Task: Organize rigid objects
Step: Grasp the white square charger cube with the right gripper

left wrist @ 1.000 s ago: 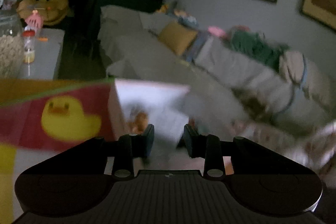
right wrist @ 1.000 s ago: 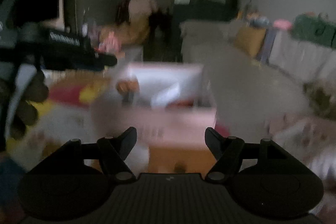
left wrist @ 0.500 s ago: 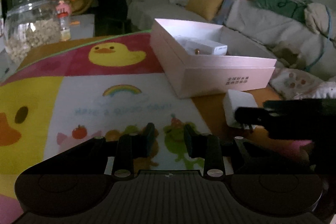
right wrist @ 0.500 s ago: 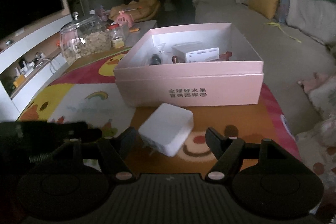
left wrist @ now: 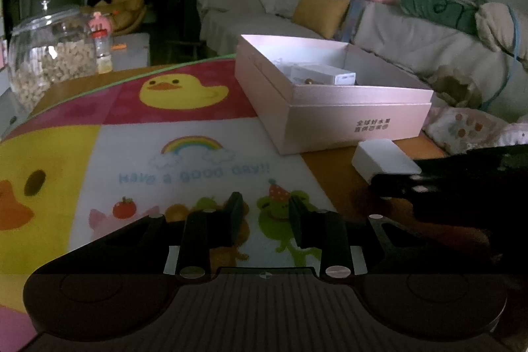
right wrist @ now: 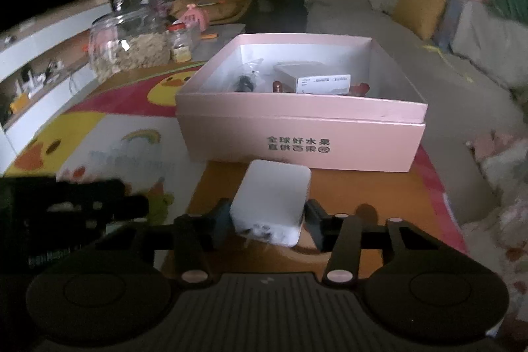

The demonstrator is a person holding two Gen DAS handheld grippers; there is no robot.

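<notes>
A white charger block (right wrist: 272, 200) lies on the orange part of the play mat in front of an open pink box (right wrist: 297, 134). My right gripper (right wrist: 269, 221) has its fingers closed against both sides of the block. The block also shows in the left wrist view (left wrist: 382, 159), with the right gripper's dark fingers at its near end. The pink box (left wrist: 346, 117) holds a white carton (right wrist: 316, 76) and small dark and red items. My left gripper (left wrist: 265, 215) hovers over the mat's frog picture, fingers close together with a narrow gap, holding nothing.
A glass jar of cereal (left wrist: 49, 55) and a small bottle (left wrist: 102, 50) stand at the mat's far left. A grey sofa (left wrist: 412, 35) with cushions runs behind and right of the box. A TV shelf (right wrist: 43, 55) lies far left.
The right gripper moved forward and closed from wide open onto the white charger block. The left gripper came down from a blurred swing and now holds steady over the mat.
</notes>
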